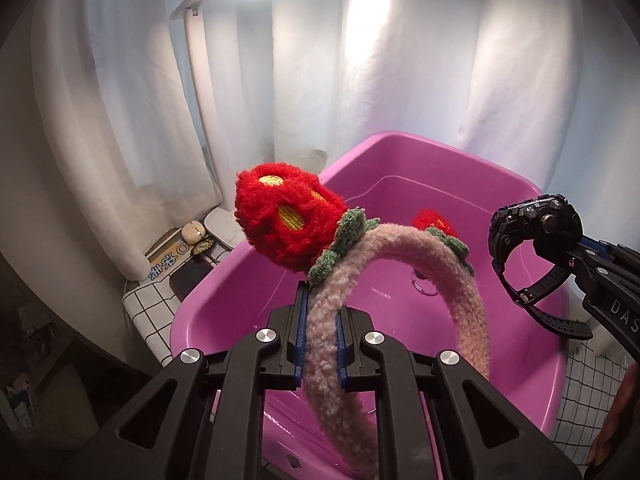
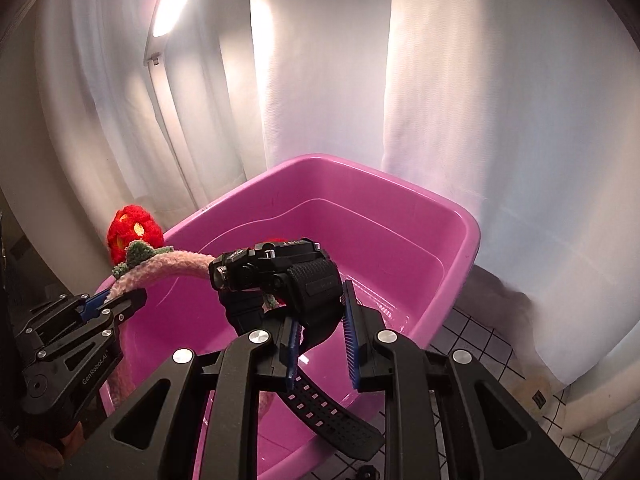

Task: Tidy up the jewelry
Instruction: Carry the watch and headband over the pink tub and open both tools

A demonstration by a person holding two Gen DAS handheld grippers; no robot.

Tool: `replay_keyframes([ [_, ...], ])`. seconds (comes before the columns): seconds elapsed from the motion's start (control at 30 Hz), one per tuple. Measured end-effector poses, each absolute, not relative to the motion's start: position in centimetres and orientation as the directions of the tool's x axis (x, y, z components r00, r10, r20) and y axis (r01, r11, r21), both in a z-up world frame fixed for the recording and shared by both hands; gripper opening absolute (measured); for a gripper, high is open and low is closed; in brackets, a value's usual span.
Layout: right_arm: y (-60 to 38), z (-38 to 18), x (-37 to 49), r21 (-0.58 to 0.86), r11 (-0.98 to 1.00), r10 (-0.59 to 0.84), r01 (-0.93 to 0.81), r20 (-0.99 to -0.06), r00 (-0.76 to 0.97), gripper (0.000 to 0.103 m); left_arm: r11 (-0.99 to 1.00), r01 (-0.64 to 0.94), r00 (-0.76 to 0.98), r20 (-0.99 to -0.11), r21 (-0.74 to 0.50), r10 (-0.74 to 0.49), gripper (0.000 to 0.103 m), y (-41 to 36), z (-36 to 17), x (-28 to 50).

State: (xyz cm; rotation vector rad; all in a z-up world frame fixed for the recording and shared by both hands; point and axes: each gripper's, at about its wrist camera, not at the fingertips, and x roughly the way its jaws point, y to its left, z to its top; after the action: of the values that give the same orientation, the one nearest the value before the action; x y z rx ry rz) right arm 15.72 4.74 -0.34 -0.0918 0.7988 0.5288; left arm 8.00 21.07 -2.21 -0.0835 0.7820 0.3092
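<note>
Left tongs (image 1: 322, 344): clenched on plush headband (image 1: 400, 248), blue pads pinching pale pink band partway up one leg. Band arches up and away from tongs, then curves down to far leg; long axis of arch runs roughly left to right across left wrist view, open side downward. Two red knitted strawberries with green leaves on crown, nearer one (image 1: 286, 220) tipped up and left, farther one partly hidden behind band. Headband held in air over pink plastic tub (image 1: 400, 152), lower leg dipping toward tub interior.

Right tongs (image 2: 320, 340): grasping black digital watch (image 2: 276, 272) by strap close to case. Case uppermost, face turned away from camera; loose perforated strap end hanging down and to right below tongs. Watch also suspended above tub, near its right side as seen from left wrist.

Tub: on counter with black-grid white cloth (image 1: 148, 300), white curtain behind. Small metal ring-like item (image 1: 424, 284) on tub floor, too small to identify.

Key relation: tub directly below and ahead of both tongs; both items already inside rim line. Neither hand clearly nearer. Judged next need: lowering, then releasing each item.
</note>
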Motion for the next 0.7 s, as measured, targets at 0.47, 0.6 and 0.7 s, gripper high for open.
replay_keyframes([
  [0.47, 7.0, -0.2, 16.2, -0.015, 0.882, 0.320, -0.471, -0.715, 0.622, 0.054, 0.934, -0.342, 0.663, -0.678, 0.105, 0.319, 0.086, 21.6, -2.3, 8.0],
  [0.6, 6.5, -0.1, 16.3, 0.007, 0.888, 0.325, -0.459, -0.717, 0.617, 0.054, 0.927, -0.358, 0.644, -0.689, 0.113, 0.332, 0.086, 22.1, -2.1, 8.0],
  [0.7, 6.0, -0.1, 15.9, 0.021, 0.890, 0.331, -0.455, -0.716, 0.615, 0.054, 0.925, -0.367, 0.643, -0.694, 0.094, 0.325, 0.086, 22.4, -1.9, 7.7],
])
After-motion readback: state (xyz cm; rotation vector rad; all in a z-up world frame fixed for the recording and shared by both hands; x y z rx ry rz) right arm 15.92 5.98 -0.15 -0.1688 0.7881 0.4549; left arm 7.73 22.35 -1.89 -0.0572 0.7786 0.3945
